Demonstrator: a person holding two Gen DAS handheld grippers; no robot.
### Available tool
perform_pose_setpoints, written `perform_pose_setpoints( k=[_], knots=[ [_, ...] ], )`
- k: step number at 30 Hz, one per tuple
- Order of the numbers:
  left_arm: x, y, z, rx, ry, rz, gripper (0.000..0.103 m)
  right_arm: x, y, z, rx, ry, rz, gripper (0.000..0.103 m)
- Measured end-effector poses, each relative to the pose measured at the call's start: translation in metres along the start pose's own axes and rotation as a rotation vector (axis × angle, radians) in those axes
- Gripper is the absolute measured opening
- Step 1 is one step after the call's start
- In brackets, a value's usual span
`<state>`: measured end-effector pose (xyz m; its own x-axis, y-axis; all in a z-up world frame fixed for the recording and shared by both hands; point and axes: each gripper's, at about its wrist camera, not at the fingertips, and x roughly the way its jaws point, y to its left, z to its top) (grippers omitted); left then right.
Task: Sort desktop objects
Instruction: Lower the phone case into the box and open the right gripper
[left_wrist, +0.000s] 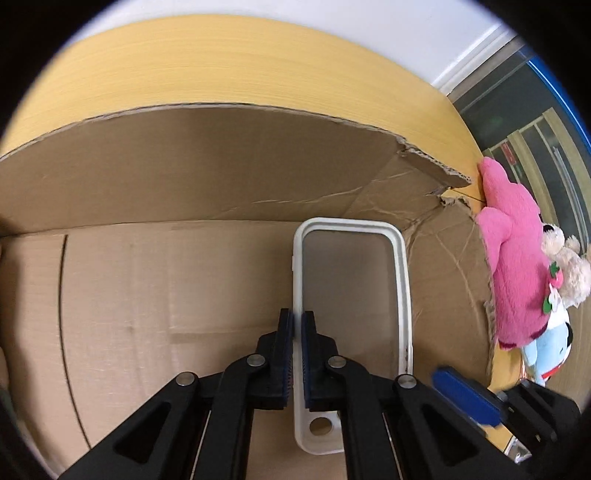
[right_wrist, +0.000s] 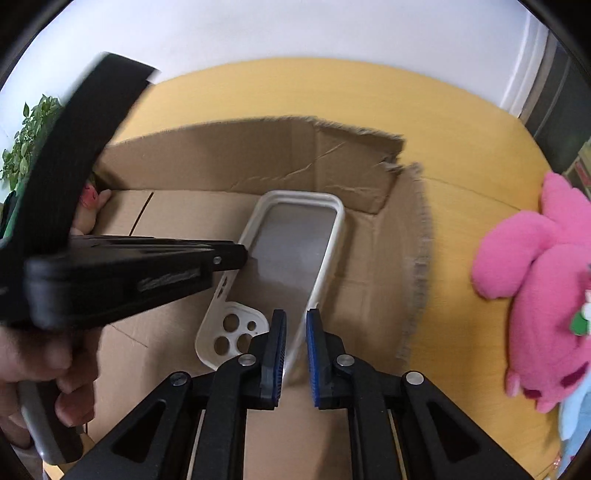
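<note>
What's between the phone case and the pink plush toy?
Only the torn cardboard box flap and a strip of bare yellow table separate the phone case from the pink plush toy. Clearest in the right wrist view.

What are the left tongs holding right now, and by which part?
The left tongs pinch the white-rimmed clear phone case by its long side rim, near the camera-hole end.
</note>
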<state>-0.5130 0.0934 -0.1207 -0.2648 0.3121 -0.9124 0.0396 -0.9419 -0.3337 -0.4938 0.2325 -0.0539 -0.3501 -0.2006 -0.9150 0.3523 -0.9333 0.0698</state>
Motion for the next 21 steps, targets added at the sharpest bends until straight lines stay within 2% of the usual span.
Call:
perform_pose_setpoints(
  k=[6,7,8,10,13,15,18,20,21],
  knots=[
    [0.003,-0.016,0.001,-0.034,0.001,-0.010,0.004,-0.051,-0.005,-0.017,-0.034,-0.082,0.005,0.018],
    [0.003,-0.018,0.001,-0.035,-0.002,0.000,0.004,-0.056,-0.002,-0.019,-0.036,-0.087,0.009,0.023],
    [0.002,-0.019,0.001,-0.034,-0.007,0.009,0.004,-0.065,0.000,-0.025,-0.041,-0.094,0.013,0.033],
    [0.003,-0.019,0.003,-0.040,-0.011,0.014,0.004,-0.080,0.008,-0.037,-0.060,-0.116,0.013,0.044],
    [-0.002,-0.018,0.004,-0.059,-0.029,0.013,0.004,-0.098,0.014,-0.048,-0.070,-0.153,0.001,0.050],
    [-0.012,-0.023,0.003,-0.037,-0.068,0.024,0.005,-0.113,0.017,-0.057,-0.066,-0.179,-0.007,0.056],
    [-0.043,-0.033,-0.002,0.027,-0.136,0.043,0.014,-0.139,0.021,-0.074,-0.054,-0.239,-0.009,0.071],
    [-0.079,-0.034,-0.011,0.053,-0.203,0.055,0.027,-0.155,0.024,-0.080,-0.069,-0.287,-0.023,0.083],
    [-0.093,-0.032,-0.016,0.060,-0.228,0.048,0.029,-0.164,0.029,-0.086,-0.081,-0.305,-0.034,0.084]
  ],
)
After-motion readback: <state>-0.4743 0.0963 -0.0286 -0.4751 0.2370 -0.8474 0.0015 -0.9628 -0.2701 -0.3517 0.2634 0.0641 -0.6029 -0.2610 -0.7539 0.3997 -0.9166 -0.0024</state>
